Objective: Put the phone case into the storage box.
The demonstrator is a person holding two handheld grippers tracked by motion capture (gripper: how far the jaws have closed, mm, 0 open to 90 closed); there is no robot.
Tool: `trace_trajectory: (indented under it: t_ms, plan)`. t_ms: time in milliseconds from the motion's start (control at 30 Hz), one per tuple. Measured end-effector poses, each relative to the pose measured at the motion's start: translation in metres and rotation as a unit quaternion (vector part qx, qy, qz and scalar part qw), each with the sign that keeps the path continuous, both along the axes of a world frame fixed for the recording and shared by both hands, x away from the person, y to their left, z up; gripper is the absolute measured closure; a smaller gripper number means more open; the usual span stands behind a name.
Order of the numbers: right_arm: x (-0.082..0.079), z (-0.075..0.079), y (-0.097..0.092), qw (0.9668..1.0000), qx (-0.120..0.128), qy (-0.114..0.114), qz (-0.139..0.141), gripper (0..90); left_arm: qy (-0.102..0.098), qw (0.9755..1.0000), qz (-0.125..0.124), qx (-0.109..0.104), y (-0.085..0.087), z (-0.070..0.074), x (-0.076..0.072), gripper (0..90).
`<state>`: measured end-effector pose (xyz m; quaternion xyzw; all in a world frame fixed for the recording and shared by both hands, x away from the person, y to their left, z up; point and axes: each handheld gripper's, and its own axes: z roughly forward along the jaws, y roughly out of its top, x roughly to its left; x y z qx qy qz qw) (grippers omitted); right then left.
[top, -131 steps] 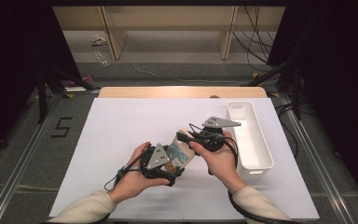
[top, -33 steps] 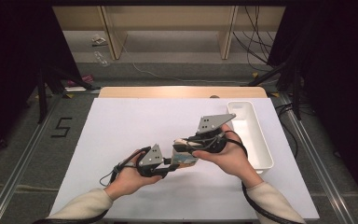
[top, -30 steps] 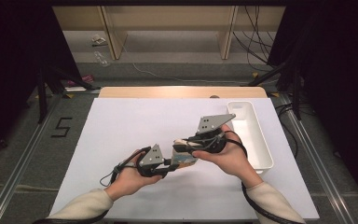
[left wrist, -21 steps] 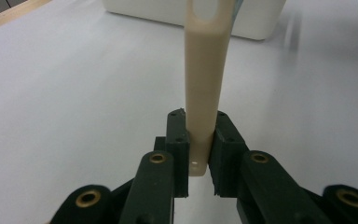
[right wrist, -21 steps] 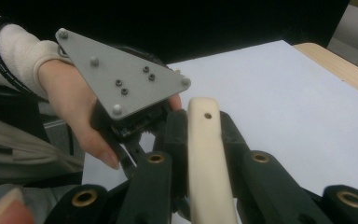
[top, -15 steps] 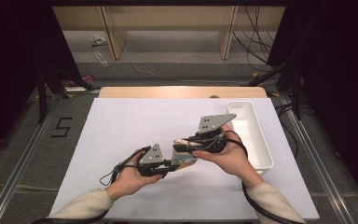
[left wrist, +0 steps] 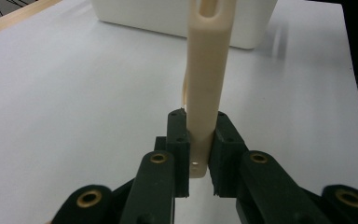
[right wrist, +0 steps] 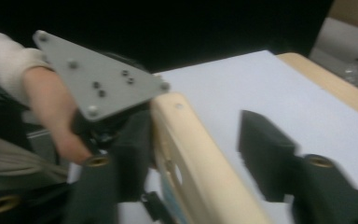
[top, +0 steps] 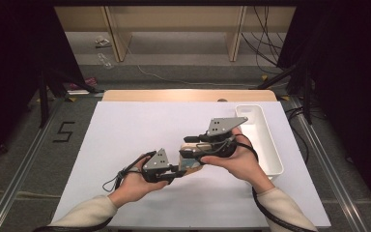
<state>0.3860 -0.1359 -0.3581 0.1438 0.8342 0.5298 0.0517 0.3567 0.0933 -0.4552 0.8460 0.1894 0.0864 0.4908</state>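
Right gripper (right wrist: 191,154) jaws just opened off the cream handle (left wrist: 207,79), one pad alongside it, left gripper (left wrist: 199,154) jaws clamped on its end, held above the worktop (top: 125,130) near the front edge, white tray (top: 270,145) at the right edge.

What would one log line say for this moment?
left tongs: shut on cream tool | right tongs: just opened, tool between jaws | white bin: beside hands

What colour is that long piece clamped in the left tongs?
Pale cream. The long piece shows best in the left gripper view.
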Motion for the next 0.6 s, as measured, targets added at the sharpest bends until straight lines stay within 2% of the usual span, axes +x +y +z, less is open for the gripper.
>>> trace_trajectory:
  t_ms: [67,167,367,600]
  plan:
    - [0.0006,-0.0005,-0.0004,0.9998,0.0,-0.011,-0.016,33.1,0.001,1.0,0.005,-0.002,0.0002,0.0004,0.0002,79.7]
    - [0.0025,-0.0011,-0.0023,0.999,0.018,-0.015,-0.038,20.3,0.002,0.9999,0.012,-0.003,0.002,0.001,0.0013,79.7]
    - [0.0064,-0.0049,-0.0077,0.9964,0.051,-0.007,-0.068,14.6,0.006,0.9995,0.03,-0.005,0.0043,0.0012,0.0032,79.6]
    - [0.0074,-0.0097,-0.0096,0.9927,0.062,0.001,-0.103,0.9,0.016,0.9978,0.063,-0.012,0.0091,0.0009,0.0072,79.6]
